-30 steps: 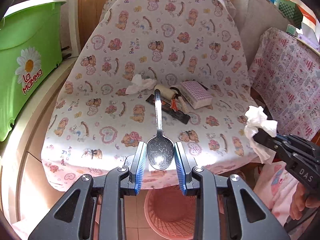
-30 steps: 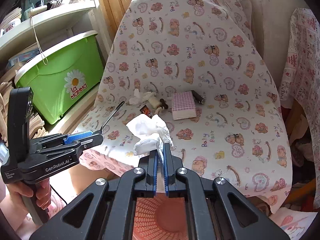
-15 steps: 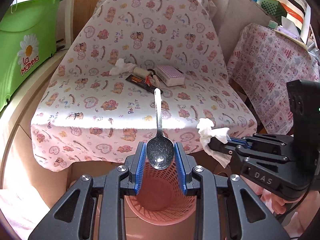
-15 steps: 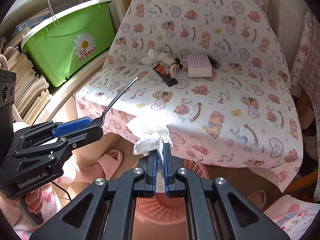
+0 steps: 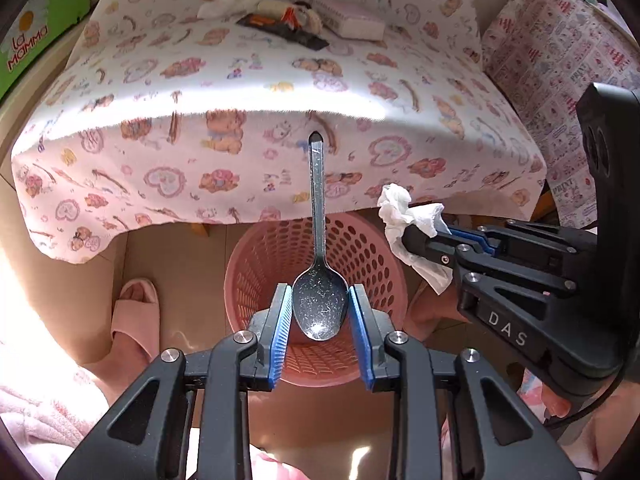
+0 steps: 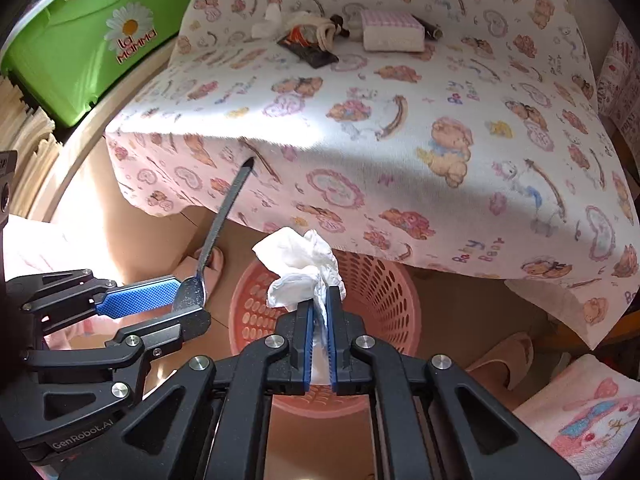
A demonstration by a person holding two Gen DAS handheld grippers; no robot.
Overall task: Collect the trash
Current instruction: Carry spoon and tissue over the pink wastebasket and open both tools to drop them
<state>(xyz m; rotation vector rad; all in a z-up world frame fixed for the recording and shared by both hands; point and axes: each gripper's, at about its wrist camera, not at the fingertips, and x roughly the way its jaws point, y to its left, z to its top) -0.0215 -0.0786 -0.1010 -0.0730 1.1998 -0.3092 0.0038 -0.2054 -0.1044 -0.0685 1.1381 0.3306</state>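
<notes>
crumpled tissue (image 6: 303, 268) sits pinched in the right gripper (image 6: 319, 304), jaws squeezed tight on it, hanging right above the pink basket (image 6: 384, 280) on the floor by the draped table (image 6: 400, 120). looks like the drop is the step in hand: best to centre the wad over the basket mouth, then part the jaws fully so the soft paper can't cling to a pad. beside it, the left gripper (image 5: 320, 308) clamps a metal spoon (image 5: 319, 300) by its bowl, jaws partly apart, handle pointing at the cloth edge. more scraps, a dark wrapper (image 6: 308, 50) among them, wait on the tabletop.
</notes>
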